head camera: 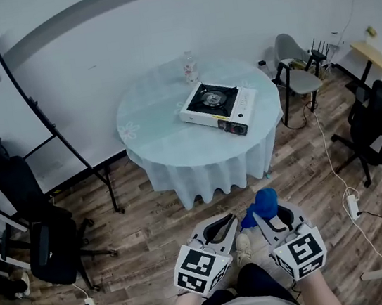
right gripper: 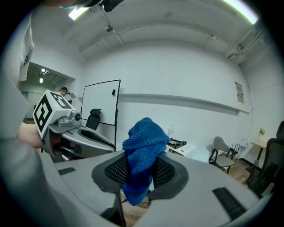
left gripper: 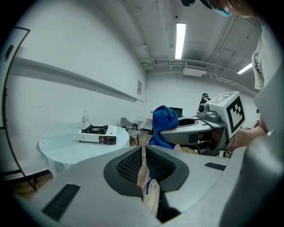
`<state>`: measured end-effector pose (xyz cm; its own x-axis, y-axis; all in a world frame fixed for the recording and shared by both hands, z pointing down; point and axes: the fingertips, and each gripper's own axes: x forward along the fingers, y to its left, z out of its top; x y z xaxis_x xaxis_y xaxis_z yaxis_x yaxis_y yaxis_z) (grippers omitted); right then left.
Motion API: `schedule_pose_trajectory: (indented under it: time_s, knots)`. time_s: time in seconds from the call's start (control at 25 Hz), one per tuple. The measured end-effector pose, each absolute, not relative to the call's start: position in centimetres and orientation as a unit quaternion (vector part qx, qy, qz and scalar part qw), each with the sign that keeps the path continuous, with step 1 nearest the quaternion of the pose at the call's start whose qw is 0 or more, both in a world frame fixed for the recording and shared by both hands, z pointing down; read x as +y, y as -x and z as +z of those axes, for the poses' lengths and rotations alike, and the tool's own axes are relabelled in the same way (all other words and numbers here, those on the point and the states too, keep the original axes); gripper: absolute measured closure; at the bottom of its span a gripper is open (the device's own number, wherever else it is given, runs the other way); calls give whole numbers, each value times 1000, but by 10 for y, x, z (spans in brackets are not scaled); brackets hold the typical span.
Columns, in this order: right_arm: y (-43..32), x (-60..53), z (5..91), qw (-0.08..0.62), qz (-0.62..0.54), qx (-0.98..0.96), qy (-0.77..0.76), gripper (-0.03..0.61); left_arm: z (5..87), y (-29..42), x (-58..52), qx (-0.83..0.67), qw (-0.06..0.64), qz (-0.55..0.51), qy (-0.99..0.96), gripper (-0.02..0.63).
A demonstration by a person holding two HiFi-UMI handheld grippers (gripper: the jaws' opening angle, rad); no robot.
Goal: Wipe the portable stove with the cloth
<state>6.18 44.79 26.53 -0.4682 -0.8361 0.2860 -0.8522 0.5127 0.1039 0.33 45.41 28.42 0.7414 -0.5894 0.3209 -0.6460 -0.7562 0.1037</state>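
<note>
The white portable stove (head camera: 218,106) with a black burner sits on a round table (head camera: 153,136) across the room; it also shows small in the left gripper view (left gripper: 97,134) and behind the cloth in the right gripper view (right gripper: 178,144). My right gripper (head camera: 264,214) is shut on a bunched blue cloth (head camera: 265,203), which fills the jaws (right gripper: 142,155). My left gripper (head camera: 229,226) is beside it, low and near my body, its jaws shut with nothing between them (left gripper: 143,162). Both grippers are far from the table.
A clear bottle (head camera: 190,67) stands on the table behind the stove. Office chairs (head camera: 38,221) are at the left, a grey chair (head camera: 297,75) and black chairs (head camera: 378,120) at the right. A whiteboard stand (head camera: 45,127) leans left. Cables and power strips (head camera: 352,206) lie on the wooden floor.
</note>
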Motion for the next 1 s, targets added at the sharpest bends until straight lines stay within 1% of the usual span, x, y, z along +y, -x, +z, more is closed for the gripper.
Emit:
schedule_pose_trajectory:
  time_s: [0.2, 0.64, 1.0]
  knots:
    - [-68, 382, 262, 164, 11, -873, -459, 451, 278, -16, 385, -338, 106, 131, -926, 574]
    - [-104, 243, 264, 190, 8, -881, -433, 451, 282, -50, 245, -363, 128, 128, -914, 574]
    - [-114, 189, 272, 195, 6, -902, -385, 451, 289, -69, 188, -386, 145, 129, -902, 574]
